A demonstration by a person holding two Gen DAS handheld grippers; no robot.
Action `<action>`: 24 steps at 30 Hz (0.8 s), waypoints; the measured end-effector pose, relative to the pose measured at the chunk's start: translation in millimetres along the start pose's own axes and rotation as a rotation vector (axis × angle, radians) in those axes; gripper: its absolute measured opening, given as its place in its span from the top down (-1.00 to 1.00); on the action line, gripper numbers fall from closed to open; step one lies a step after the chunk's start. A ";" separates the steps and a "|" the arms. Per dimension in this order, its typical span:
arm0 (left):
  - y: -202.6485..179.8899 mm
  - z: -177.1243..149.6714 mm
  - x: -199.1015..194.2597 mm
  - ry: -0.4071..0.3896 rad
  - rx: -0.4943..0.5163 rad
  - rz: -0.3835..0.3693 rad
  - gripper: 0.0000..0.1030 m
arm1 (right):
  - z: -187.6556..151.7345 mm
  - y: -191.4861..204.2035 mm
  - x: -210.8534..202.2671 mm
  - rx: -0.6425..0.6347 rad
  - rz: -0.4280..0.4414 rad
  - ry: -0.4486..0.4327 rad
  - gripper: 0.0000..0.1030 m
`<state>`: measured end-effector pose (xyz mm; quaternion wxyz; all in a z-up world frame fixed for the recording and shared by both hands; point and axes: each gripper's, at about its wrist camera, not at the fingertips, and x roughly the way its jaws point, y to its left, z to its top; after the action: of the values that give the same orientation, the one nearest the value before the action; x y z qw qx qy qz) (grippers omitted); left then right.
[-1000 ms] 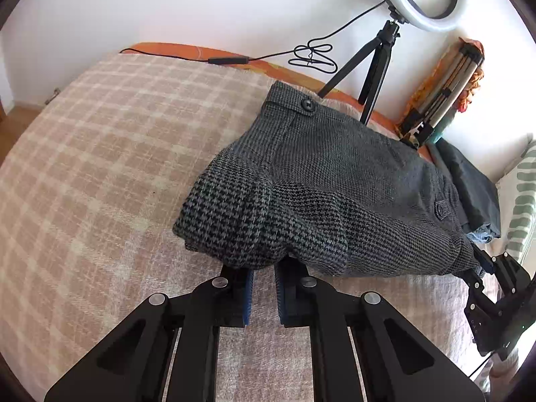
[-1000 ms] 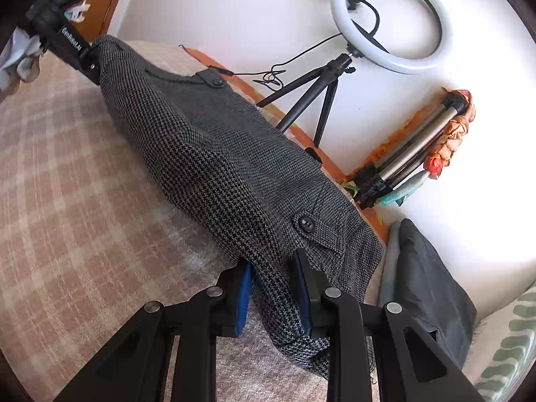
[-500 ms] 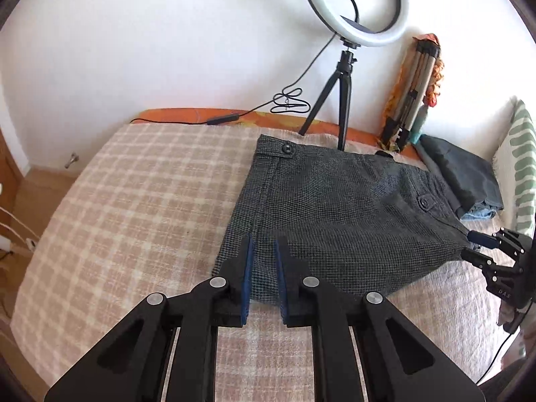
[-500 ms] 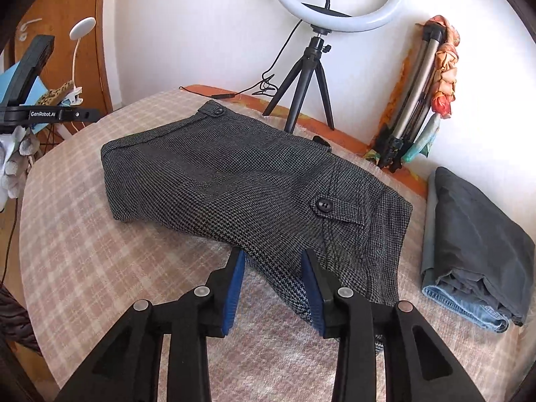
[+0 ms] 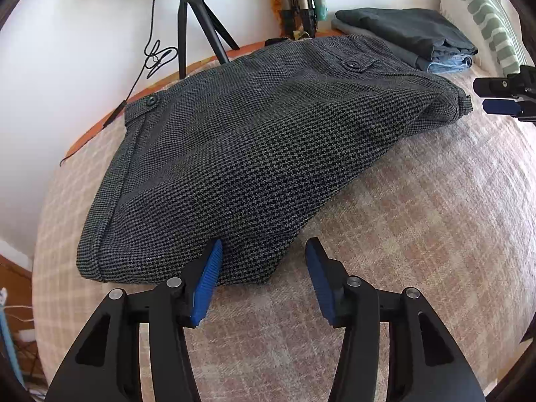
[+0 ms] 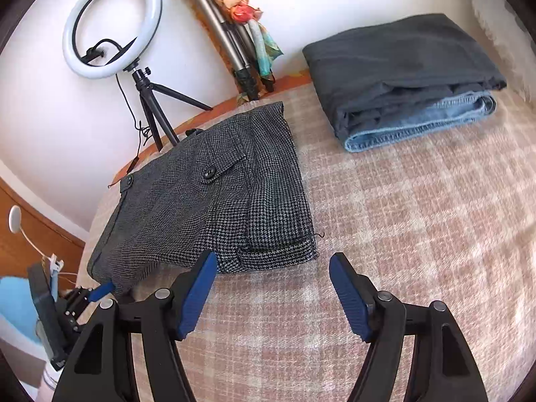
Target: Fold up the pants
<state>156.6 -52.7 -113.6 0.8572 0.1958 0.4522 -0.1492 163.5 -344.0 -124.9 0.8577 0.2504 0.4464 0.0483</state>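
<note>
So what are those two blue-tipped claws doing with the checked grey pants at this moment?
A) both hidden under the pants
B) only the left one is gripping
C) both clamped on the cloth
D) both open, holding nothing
D: the left gripper and right gripper both gape over the blanket, with the pants lying free.

Pants (image 6: 214, 207) lie on the bed (image 6: 402, 234), left of folded clothes (image 6: 402, 77).

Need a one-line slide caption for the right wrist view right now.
Open right gripper hovers over the plaid bedspread beside the folded houndstooth pants, stacked clothes behind.
</note>
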 end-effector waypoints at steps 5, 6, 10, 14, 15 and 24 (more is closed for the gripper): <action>3.8 8.7 8.2 -0.015 0.001 0.018 -0.21 | 7.9 -13.8 22.4 0.155 0.076 0.046 -0.43; 7.0 10.2 10.8 -0.011 -0.016 0.000 -0.21 | 10.2 -18.3 26.1 0.199 0.094 0.052 -0.43; 11.2 11.5 15.7 -0.019 -0.006 -0.014 0.48 | 17.0 -29.9 45.4 0.322 0.152 0.084 -0.46; 16.1 8.2 12.5 -0.027 0.011 -0.025 0.79 | 22.6 -17.3 51.0 0.288 0.140 0.069 -0.42; 18.3 6.8 9.7 -0.027 0.009 -0.036 0.80 | 22.9 -12.8 54.7 0.271 0.153 0.081 -0.25; 15.2 -22.0 -3.1 0.023 0.062 -0.072 0.50 | 29.1 19.5 38.8 0.031 0.013 0.011 0.46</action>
<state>145.7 -28.8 -119.2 0.8397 0.2077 0.4638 -0.1915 212.4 -326.4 -130.6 0.8509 0.2664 0.4501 0.0485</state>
